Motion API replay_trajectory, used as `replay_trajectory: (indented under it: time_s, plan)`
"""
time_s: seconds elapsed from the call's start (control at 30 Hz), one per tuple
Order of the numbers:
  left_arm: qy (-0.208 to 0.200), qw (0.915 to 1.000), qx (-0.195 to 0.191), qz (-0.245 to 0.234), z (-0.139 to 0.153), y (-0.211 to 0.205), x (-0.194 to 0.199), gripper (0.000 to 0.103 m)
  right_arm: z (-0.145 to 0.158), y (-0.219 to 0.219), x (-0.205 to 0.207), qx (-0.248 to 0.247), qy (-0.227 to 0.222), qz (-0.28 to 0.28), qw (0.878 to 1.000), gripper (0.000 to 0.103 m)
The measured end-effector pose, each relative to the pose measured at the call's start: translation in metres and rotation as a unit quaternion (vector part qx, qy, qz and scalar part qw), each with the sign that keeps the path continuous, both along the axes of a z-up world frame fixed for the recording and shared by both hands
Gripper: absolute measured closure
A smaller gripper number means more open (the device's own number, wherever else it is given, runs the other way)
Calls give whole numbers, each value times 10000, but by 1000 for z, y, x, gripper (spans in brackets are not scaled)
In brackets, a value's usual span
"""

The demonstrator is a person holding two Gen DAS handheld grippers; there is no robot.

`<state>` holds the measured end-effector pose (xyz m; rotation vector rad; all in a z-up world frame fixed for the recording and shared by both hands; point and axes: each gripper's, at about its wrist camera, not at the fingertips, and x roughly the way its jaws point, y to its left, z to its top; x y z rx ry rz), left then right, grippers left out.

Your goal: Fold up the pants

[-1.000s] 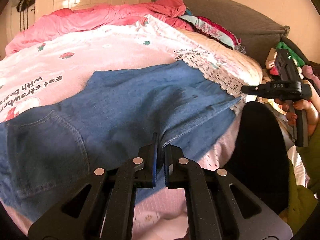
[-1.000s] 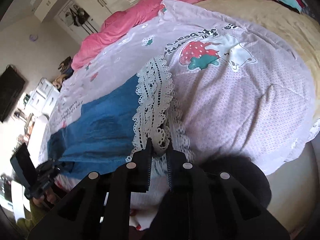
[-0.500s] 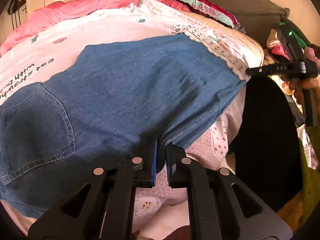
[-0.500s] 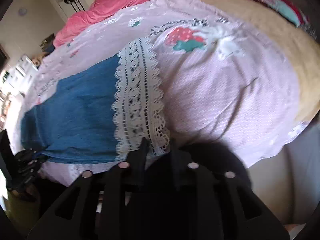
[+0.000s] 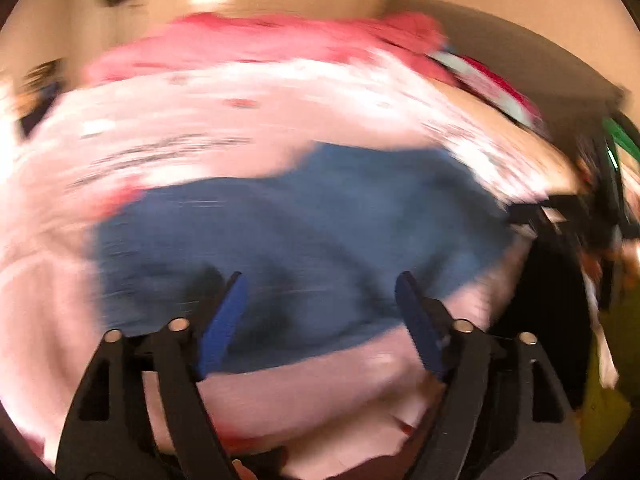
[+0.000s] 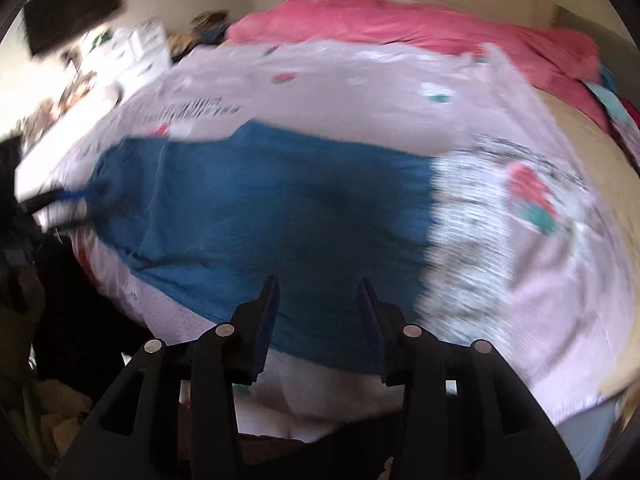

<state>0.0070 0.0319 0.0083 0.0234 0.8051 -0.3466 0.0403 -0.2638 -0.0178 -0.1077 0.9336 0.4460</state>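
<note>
**Inspector:** State of the two tools?

**Onlooker:** The left gripper has its blue-padded jaws standing wide apart; they have just been opening, and nothing is between them. The right gripper has its jaws apart too, less widely; they also have just been opening, with no cloth pinched.

**Inspector:** And the garment?

**Onlooker:** The blue denim pants with a white lace hem lie flat on the pale pink printed bedsheet, filling the middle of both views. In the right wrist view the long axis runs left to right across the frame, the lace at the right end. The near edge of the denim sits just ahead of and under both pairs of jaws.

**Inspector:** Which hand is nearer which end?

**Onlooker:** In my judgement, the right one hangs over the near edge towards the lace end. The left one shows as a dark shape at the far left of that frame, beside the opposite end. Both pictures are smeared, so contact I cannot tell.

**Inspector:** Surroundings? Obstructions?

**Onlooker:** A crumpled bright pink quilt is heaped across the upper part of the frame, well apart from the denim. A dark flat screen hangs upper left. Nothing lies on the pants themselves.
</note>
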Motion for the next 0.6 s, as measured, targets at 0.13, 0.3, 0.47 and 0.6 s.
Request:
replay_trajectory:
  time_s: [0.13,0.3,0.47,0.6]
  plan:
    - [207,9950,53,973,-3,53,2,22,-28,13,14,-326,425,44,9986,60]
    - [661,9858,-350,1504,-20,79,25,16,-38,2,9,-45,571,-71,9983,59]
    - [850,9784,-147,1878,-36,73,44,59,-39,-7,1,14,605,-132,9981,59]
    - [651,9786,-23,1951,-24,88,37,65,-37,-8,-4,13,634,-145,9979,58]
